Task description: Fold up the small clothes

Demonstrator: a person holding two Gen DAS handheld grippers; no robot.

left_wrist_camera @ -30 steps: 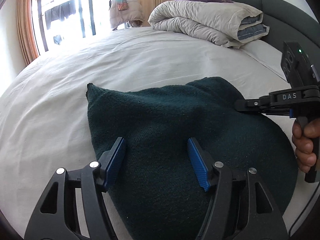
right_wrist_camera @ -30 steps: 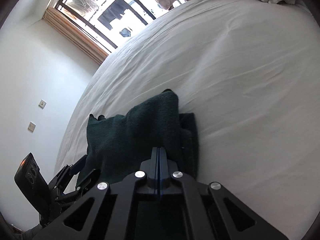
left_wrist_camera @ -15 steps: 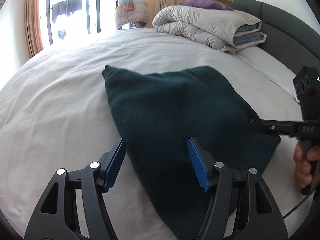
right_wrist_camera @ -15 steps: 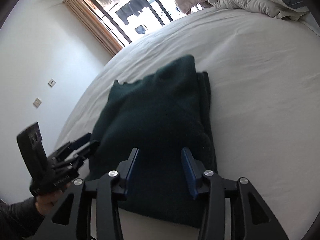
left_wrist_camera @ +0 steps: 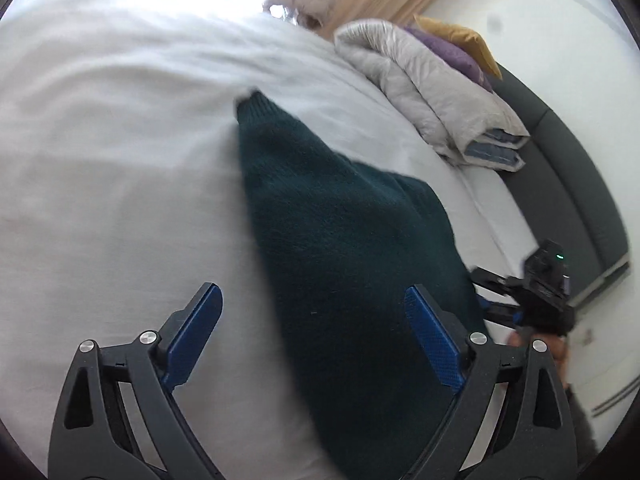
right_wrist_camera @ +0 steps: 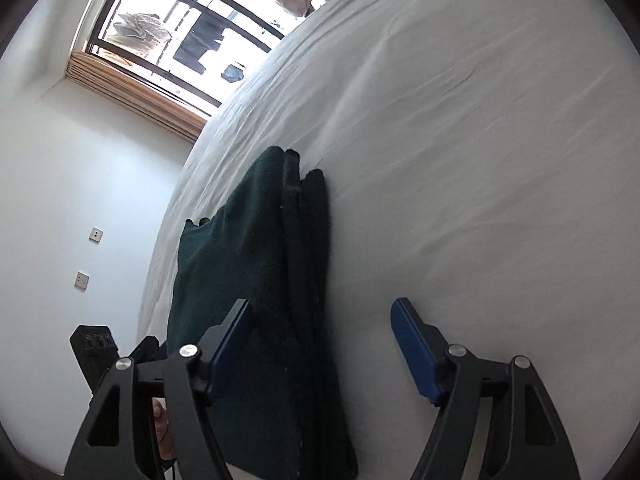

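A dark green knitted garment (left_wrist_camera: pixel 344 240) lies folded on the white bed sheet (left_wrist_camera: pixel 120 184). In the right wrist view it (right_wrist_camera: pixel 256 280) shows as a stack of layers with its folded edges facing right. My left gripper (left_wrist_camera: pixel 312 320) is open and empty, just above the garment's near end. My right gripper (right_wrist_camera: pixel 320 336) is open and empty, at the garment's right edge. It also shows in the left wrist view (left_wrist_camera: pixel 532 292), beside the garment's right side.
A folded grey duvet (left_wrist_camera: pixel 432 92) with purple and yellow pillows lies at the head of the bed by a dark headboard (left_wrist_camera: pixel 580 184). A window (right_wrist_camera: pixel 180 28) with curtains is beyond the bed. A white wall with switches (right_wrist_camera: pixel 90 256) is left.
Both grippers opened wider and pulled back from the garment. The right gripper, shut on the garment a second ago, has let go. Both views have tilted.
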